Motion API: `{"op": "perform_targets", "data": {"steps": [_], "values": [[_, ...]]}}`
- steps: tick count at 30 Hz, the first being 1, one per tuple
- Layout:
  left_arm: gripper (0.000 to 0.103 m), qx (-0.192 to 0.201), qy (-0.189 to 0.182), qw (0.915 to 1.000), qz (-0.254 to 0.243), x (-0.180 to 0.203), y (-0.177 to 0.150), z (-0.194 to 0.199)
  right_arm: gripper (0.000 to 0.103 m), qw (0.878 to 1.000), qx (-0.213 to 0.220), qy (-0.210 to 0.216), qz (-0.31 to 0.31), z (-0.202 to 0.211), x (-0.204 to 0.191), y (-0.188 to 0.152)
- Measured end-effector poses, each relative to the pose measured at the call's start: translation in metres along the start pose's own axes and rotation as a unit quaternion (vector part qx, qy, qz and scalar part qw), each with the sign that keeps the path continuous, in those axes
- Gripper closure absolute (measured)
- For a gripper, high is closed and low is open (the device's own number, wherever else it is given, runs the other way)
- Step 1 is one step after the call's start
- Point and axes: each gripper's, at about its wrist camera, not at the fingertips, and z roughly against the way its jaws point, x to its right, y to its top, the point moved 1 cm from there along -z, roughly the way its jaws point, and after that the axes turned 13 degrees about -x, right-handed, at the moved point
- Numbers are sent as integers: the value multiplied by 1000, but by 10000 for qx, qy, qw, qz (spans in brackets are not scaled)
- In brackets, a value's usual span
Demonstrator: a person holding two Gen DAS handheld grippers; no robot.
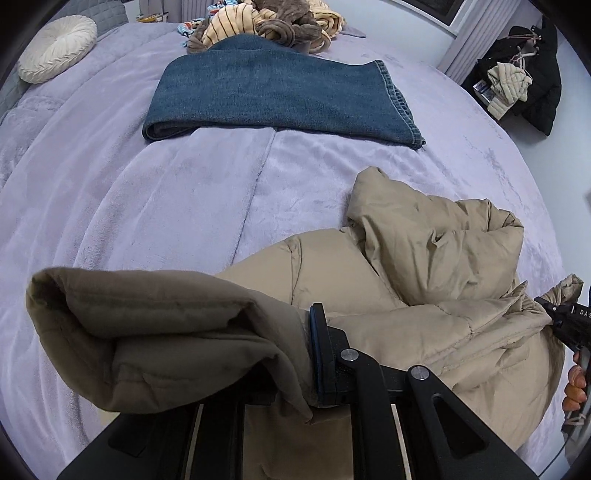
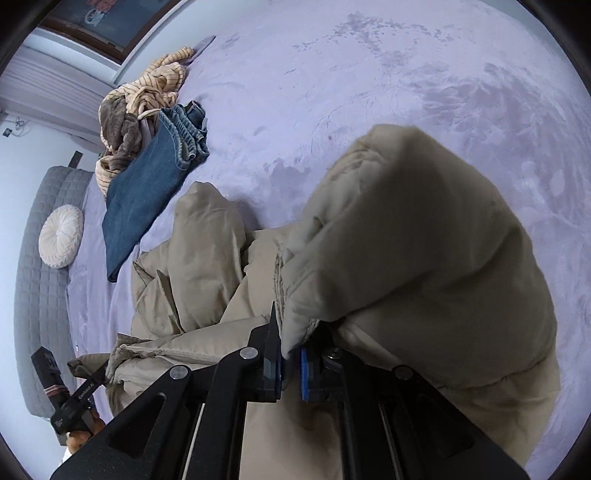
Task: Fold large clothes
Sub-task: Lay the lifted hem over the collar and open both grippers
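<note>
A beige puffer jacket (image 1: 424,258) lies bunched on the lavender bed cover (image 1: 166,192). My left gripper (image 1: 306,354) is shut on the jacket's edge; a fold of fabric drapes over its left finger and hides it. In the right wrist view my right gripper (image 2: 291,362) is shut on another edge of the jacket (image 2: 406,240), which bulges over the fingers. Each gripper shows at the edge of the other's view: the right one (image 1: 565,321) and the left one (image 2: 88,384), both pinching jacket fabric.
Folded blue jeans (image 1: 273,96) lie farther up the bed. Behind them sits a pile of striped and brown clothes (image 1: 273,22). A round white cushion (image 1: 55,48) rests at the grey headboard. Dark coats (image 1: 532,81) hang off the bed's right side.
</note>
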Motion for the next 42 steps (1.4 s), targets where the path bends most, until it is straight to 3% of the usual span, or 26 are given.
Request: {"op": "perform_targets", "data": {"steps": [2,3,5,6,7,12,13,14,15,16,19,21,26,32,35,37,40,42], "values": [[84,131,47,9998,-140,3,-6,9,93,9999,-63,112,-73,1,2,3],[78,186,38,9996,-201,4,-9,15,90,9998,-95,146,-69,3,2,3],[39,306,77,9991,-292,4,-14,26,75,9998,-108,188,2,8,1,4],[9,458,221,9981,-352,6,-19,33,50,9998,-77,198,63,12,0,3],[4,597,306,9968,-437,7,-22,41,33,9997,-18,214,129,18,-2,2],[4,620,381,9950,-679,13,-23,53,33,9989,132,249,377,38,-9,-6],[6,604,251,9953,-710,15,-23,53,38,9988,97,226,435,39,-11,-9],[12,609,116,9952,-762,18,-24,51,48,9983,60,181,550,39,-15,-13],[26,604,91,9947,-830,22,-25,48,75,9971,-2,108,752,36,-21,-18],[29,550,173,9942,-913,27,-25,40,83,9954,-82,-14,951,31,-27,-22],[29,433,452,9935,-952,37,-21,5,84,9873,-221,-495,1494,7,-41,-31],[29,410,655,9938,-801,38,-15,-18,84,9849,-242,-762,1535,-13,-40,-26],[29,447,877,9940,-484,41,9,-51,94,9873,-47,-873,1330,-47,-27,5],[29,513,1043,9922,-461,30,32,-45,95,9833,-7,-1064,1476,-56,-30,25],[29,713,1426,9868,-269,2,39,-32,95,9812,70,-1193,1517,-40,-23,25],[29,665,1594,9850,21,-25,43,-33,95,9779,326,-1499,1423,-23,-11,23],[23,438,1242,9890,670,-62,48,-46,95,9719,704,-2002,1021,-7,19,30],[18,381,1143,9891,843,-69,49,-57,95,9816,550,-1718,622,-12,41,39]]}}
